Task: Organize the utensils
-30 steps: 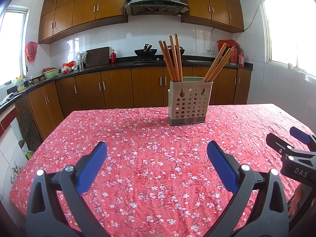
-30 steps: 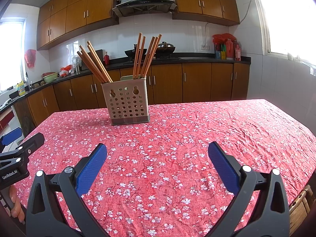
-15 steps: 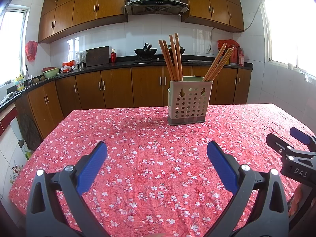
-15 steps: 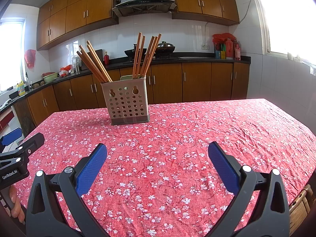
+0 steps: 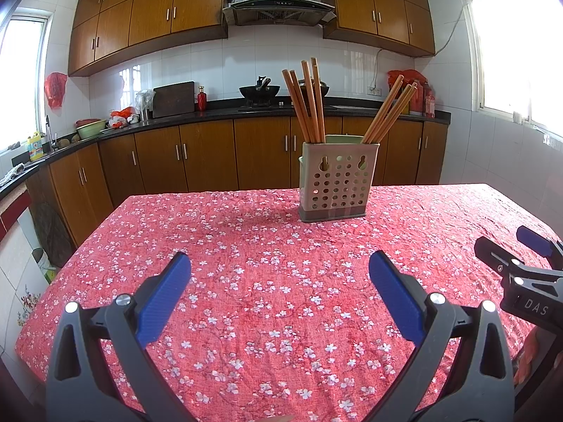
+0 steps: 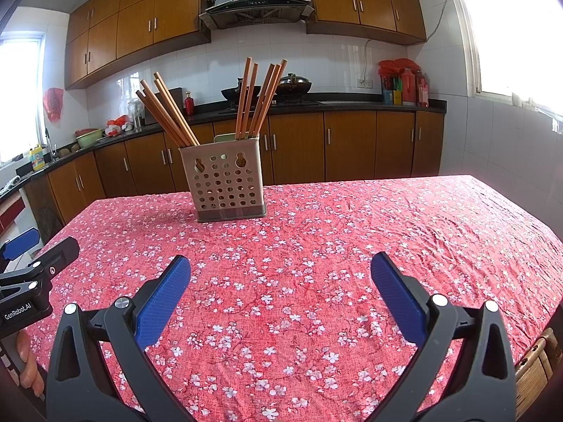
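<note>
From the left wrist camera, the left gripper is wide open and holds nothing, with only the red flowered tablecloth showing between its blue pads. The beige chopstick holder with round holes stands upright on the cloth, well apart from the gripper, farther away and a bit to the right. One bunch of wooden chopsticks sticks up from the left side of the holder, and another bunch leans out from its right side. The right gripper peeks in at the right edge, well right of the holder. From the right wrist camera, the right gripper is also wide open and holds nothing. Here the chopstick holder stands farther away and a bit to the left. One bunch of chopsticks leans out left from the holder and another bunch stands near its middle. The left gripper shows at the left edge, well left of the holder, with fingers of a person's hand under it.
</note>
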`<state>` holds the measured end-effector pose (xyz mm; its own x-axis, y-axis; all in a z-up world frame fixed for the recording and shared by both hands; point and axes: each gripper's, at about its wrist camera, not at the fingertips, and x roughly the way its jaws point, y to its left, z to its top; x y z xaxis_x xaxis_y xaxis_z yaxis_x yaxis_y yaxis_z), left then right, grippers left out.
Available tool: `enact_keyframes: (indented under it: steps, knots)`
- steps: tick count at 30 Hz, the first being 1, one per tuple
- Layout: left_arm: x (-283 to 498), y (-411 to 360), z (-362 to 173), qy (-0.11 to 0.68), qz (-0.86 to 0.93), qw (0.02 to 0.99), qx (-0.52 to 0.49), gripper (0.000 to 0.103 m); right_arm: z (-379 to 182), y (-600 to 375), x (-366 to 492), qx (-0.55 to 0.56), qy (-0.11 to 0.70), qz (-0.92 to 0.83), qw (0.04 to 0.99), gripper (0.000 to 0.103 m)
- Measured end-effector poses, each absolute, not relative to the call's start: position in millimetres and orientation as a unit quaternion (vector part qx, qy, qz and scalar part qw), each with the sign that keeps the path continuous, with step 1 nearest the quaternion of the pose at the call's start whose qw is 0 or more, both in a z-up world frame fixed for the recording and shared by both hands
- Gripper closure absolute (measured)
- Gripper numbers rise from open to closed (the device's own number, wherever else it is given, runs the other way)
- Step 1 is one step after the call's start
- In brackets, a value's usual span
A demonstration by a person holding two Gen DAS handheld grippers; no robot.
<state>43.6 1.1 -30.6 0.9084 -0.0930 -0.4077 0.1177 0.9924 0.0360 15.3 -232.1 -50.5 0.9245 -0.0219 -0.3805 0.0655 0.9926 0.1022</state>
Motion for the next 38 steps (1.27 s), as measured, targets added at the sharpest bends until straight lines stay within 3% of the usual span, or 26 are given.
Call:
enact_keyframes:
  steps: [38]
  knots:
    - [45.6, 2.4, -33.8, 0.214, -0.051, 0.975, 0.023, 0.004, -51.8, -232.8, 14.0, 0.059, 0.195, -0.023, 0.979, 0.002]
